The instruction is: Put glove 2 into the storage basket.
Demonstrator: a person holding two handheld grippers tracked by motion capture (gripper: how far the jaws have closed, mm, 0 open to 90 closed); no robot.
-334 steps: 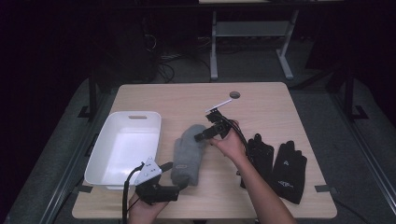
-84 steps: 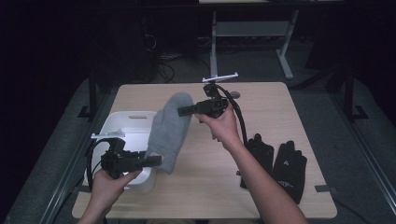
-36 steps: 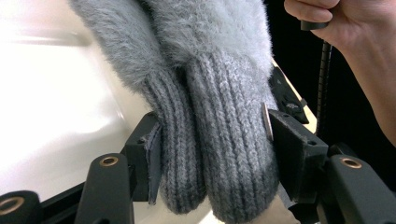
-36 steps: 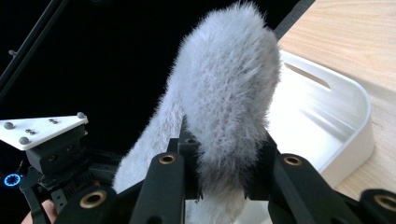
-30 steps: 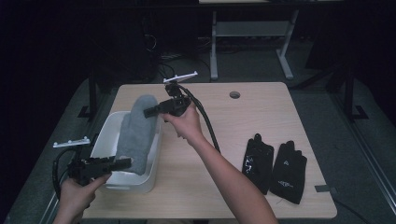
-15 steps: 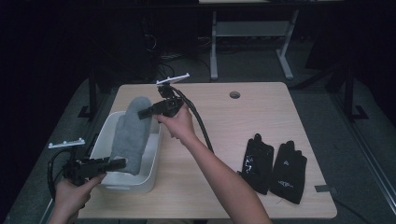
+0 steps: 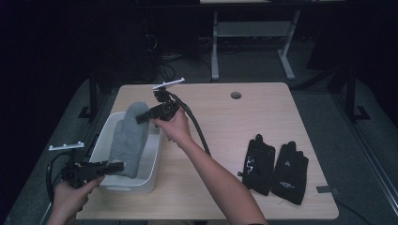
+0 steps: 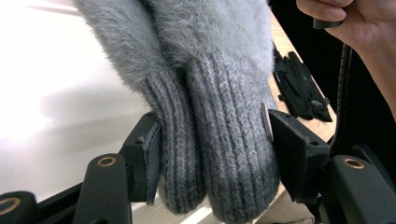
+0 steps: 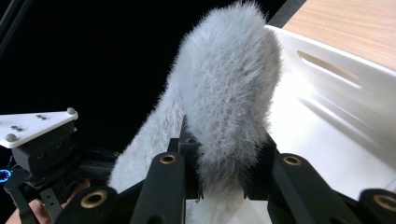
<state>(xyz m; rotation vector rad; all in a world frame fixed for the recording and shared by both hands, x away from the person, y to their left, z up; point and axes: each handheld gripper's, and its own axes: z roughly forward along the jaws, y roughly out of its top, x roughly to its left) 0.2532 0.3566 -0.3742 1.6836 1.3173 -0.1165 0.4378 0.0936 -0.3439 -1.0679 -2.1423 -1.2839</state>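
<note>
The step in hand looks like the lowering of a pair of grey fuzzy mittens (image 7: pixel 127 139) into the white bin (image 7: pixel 151 169) at the left of the table (image 7: pixel 225 117), and it seems close to done: in the high view the mittens stretch lengthwise over the bin's opening, their lower part already down between its walls. The left hand-held gripper (image 7: pixel 113 165), low at the near end of the bin, is clenched on the ribbed knit cuffs (image 8: pixel 210 154); in the left gripper view both cuffs sit side by side between its two pads, squeezed from either side, with the bright inside of the bin behind them. The right hand-held gripper (image 7: pixel 141 118), raised over the far end of the bin, grasps the fluffy fingertip end (image 9: pixel 229 93); in the right gripper view the fur bulges up between its closed jaws, with the bin wall and its slotted handle just beyond. So the mittens hang as a sloping span between the two tools, cuff end low and near the person, tip end higher and farther off. I judge that the next move calls for bringing the right end down until the mittens rest on the bin floor, then letting go with both tools together, or the tip first, so the pair settles flat and does not drape over the rim. A pair of black gloves (image 7: pixel 276 164) lies well apart at the right of the table, untouched.
</note>
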